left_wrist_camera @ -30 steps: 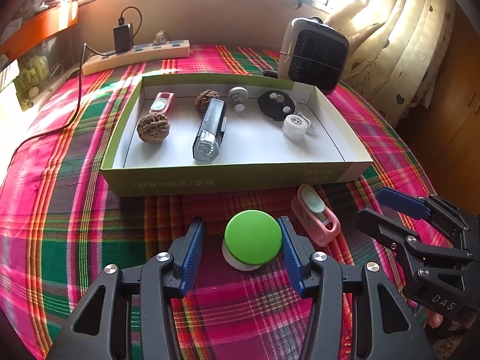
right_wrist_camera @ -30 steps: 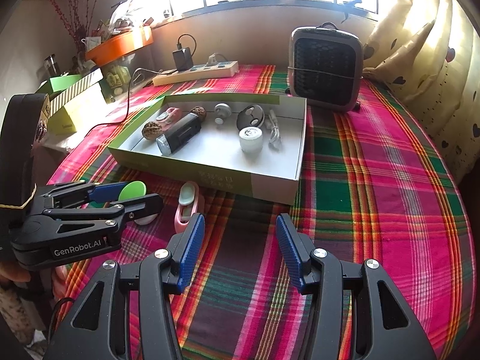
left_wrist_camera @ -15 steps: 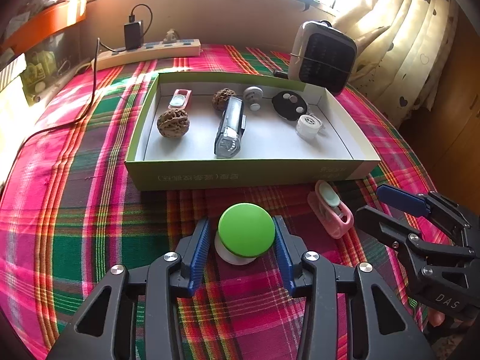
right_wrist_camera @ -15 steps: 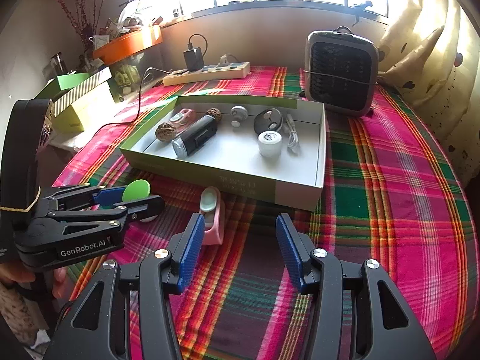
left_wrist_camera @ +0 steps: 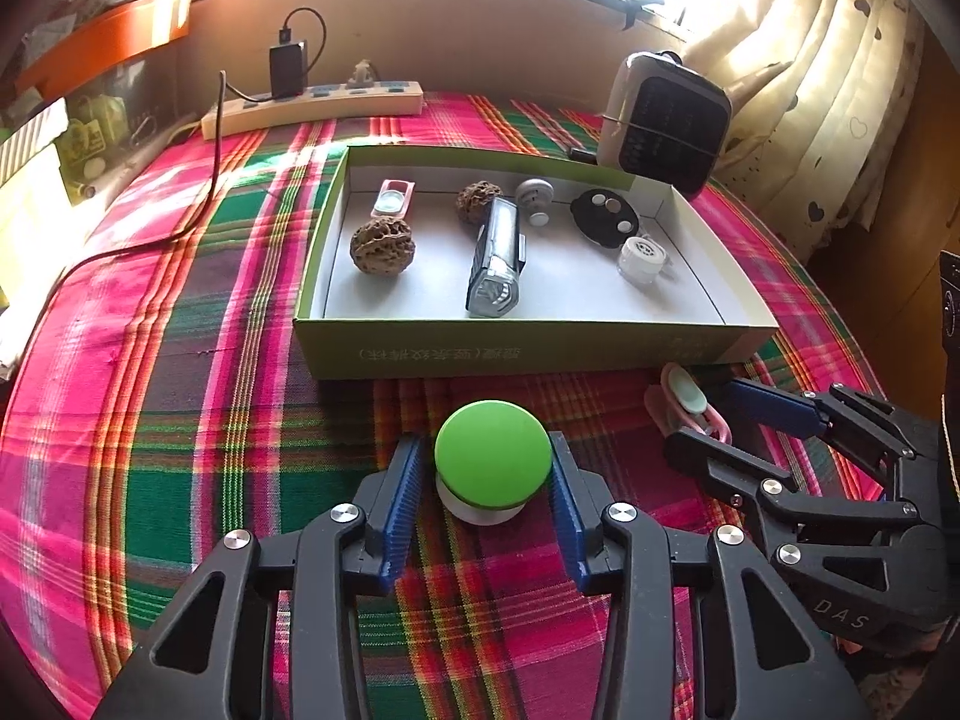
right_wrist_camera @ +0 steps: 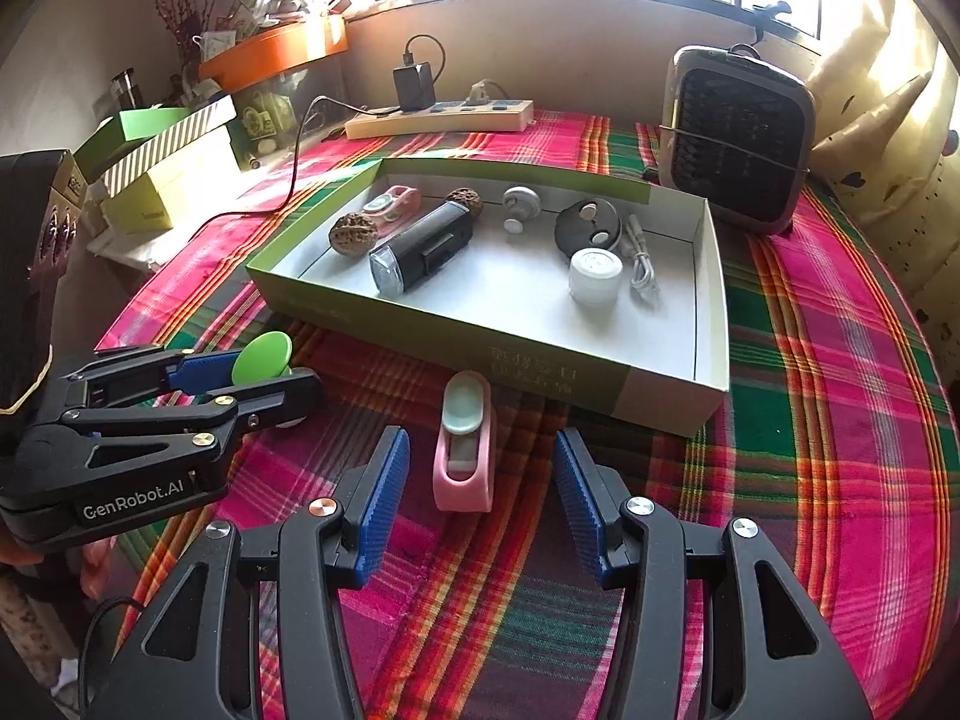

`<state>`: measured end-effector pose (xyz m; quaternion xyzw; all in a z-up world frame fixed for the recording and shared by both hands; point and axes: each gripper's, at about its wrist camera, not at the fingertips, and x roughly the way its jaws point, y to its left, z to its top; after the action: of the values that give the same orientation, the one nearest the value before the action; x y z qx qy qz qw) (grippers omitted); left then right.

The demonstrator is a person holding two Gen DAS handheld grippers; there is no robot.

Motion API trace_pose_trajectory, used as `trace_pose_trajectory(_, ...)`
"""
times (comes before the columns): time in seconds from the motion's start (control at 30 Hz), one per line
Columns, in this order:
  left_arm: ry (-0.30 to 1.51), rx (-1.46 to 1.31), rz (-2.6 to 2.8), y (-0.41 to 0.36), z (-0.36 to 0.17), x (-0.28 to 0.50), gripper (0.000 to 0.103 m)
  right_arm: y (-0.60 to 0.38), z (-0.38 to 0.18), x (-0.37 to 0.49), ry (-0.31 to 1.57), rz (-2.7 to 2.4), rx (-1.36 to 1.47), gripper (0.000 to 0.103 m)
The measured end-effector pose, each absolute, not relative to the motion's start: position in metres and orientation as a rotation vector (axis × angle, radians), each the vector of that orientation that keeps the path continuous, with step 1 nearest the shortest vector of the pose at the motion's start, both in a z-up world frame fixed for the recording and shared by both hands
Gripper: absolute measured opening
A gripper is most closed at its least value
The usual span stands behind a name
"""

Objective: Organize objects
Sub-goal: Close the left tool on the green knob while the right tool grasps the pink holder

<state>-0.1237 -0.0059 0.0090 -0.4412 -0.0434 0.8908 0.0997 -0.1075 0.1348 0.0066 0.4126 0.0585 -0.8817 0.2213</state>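
Two walnuts (left_wrist_camera: pixel 382 248) (left_wrist_camera: pixel 478 201), two pink cases (left_wrist_camera: pixel 393 199) (right_wrist_camera: pixel 463 444), one flashlight (left_wrist_camera: pixel 495 258).

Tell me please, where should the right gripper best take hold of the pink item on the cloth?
Grip the pink item across its two long flat sides, near the middle, coming from above. It lies lengthwise between the open right gripper, so the narrow width fits.

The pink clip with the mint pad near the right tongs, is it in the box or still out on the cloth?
Out. The pink clip with the mint pad lies on the plaid cloth before the green cardboard box, between the open right tongs.
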Motion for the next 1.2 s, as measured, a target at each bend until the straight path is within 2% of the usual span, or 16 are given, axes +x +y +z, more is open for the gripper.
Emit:
trace_pose_trajectory(1.03,-0.049,-1.288,2.656,-0.001,0.008,-0.123,0.038,0.119,-0.002,-0.115,0.278,-2.459,1.183,0.054)
trace_pose_trajectory(1.17,-0.041,-1.289,2.664,-0.001,0.008,-0.123,0.035,0.12,-0.001,-0.114,0.271,-2.47,1.184,0.049)
trace_pose_trajectory(1.2,-0.039,-1.29,2.667,-0.001,0.008,-0.123,0.034,0.121,-0.001,-0.115,0.267,-2.476,1.185,0.044)
